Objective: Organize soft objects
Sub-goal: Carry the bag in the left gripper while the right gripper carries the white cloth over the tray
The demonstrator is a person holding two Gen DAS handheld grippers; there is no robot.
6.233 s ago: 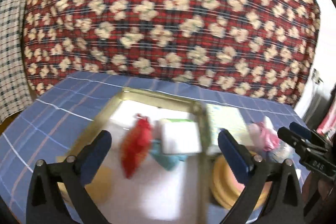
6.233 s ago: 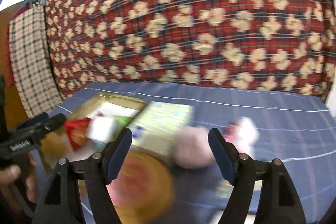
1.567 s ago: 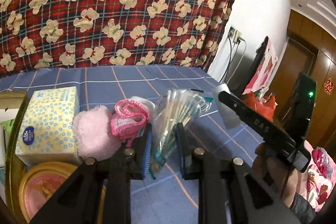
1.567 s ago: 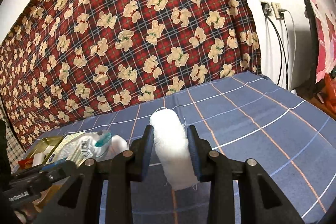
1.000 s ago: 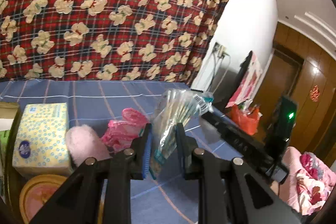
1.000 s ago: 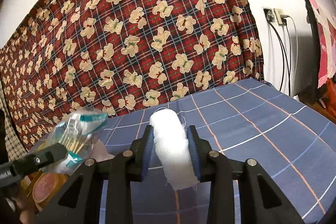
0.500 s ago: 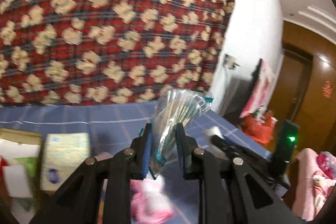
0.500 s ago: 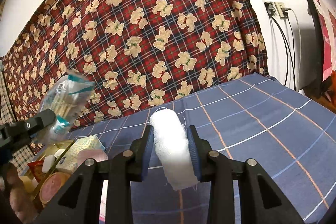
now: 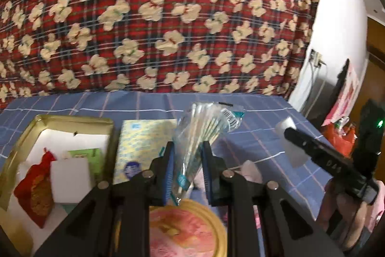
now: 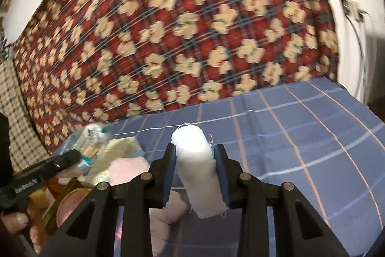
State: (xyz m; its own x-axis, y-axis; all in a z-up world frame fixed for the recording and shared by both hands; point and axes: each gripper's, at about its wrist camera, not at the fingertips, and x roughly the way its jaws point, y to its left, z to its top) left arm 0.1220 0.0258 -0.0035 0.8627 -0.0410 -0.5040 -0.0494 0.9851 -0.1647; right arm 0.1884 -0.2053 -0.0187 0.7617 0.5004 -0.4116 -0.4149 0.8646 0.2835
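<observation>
Gold-rimmed and rectangular, the open metal tin [image 9: 72, 121] sat toward the left edge of the blue checked bedcover [image 9: 252, 136], and I judged it the place where soft things were being gathered: it held one red fabric pouch [image 9: 33, 192], one white foam block [image 9: 69, 181] and one green packet [image 9: 85, 155]. Just beside its right wall lay one yellow-and-blue tissue pack [image 9: 142, 146], with one round pink-topped tin [image 9: 185, 230] nearer the front edge. The left gripper [image 9: 185, 175] was clenched on a single clear plastic bag of wooden sticks [image 9: 204, 127], pinched low so the bag stood up clear of the clutter. Further right, the right gripper [image 10: 195, 175] squeezed one white gauze roll [image 10: 195, 155] upright between its pads, held above the bare middle of the cover. One pale pink fluffy pad [image 10: 127, 170] lay beside the tissue pack.
</observation>
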